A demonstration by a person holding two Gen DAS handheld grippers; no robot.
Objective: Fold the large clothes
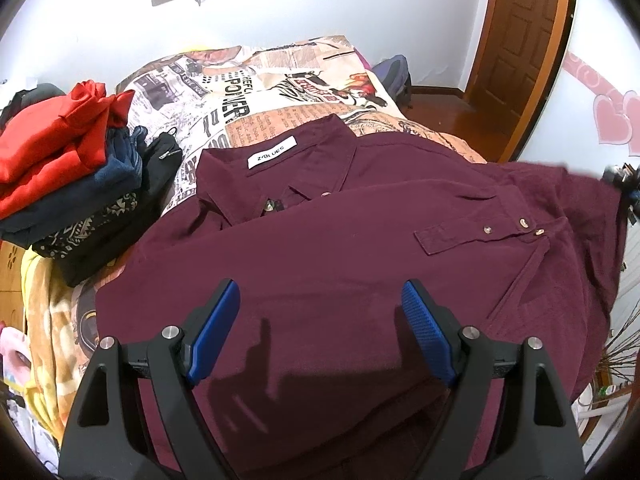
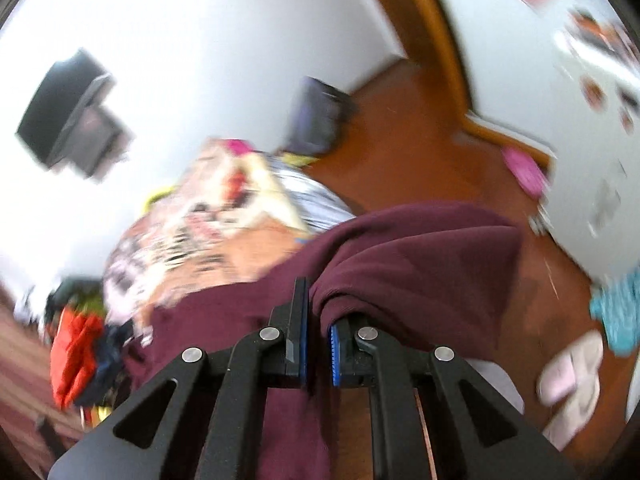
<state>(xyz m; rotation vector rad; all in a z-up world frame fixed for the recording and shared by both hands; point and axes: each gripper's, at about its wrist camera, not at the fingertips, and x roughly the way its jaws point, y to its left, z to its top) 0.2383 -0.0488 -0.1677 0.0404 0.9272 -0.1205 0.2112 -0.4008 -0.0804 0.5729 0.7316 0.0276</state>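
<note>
A large maroon button-up shirt [image 1: 320, 248] lies on the bed, collar and white label away from me, a sleeve folded across its front. My left gripper [image 1: 320, 300] is open and empty just above the shirt's near part. In the blurred right wrist view, my right gripper [image 2: 318, 312] is shut on a fold of the maroon shirt [image 2: 420, 248] and holds it up at the bed's right side. The right gripper also shows at the right edge of the left wrist view [image 1: 624, 188].
The bed has a newspaper-print cover [image 1: 256, 92]. A stack of folded clothes, red on top [image 1: 60, 160], sits at the left. A wooden door [image 1: 520, 40] and wooden floor [image 2: 420, 140] are to the right, with slippers [image 2: 568, 376] on the floor.
</note>
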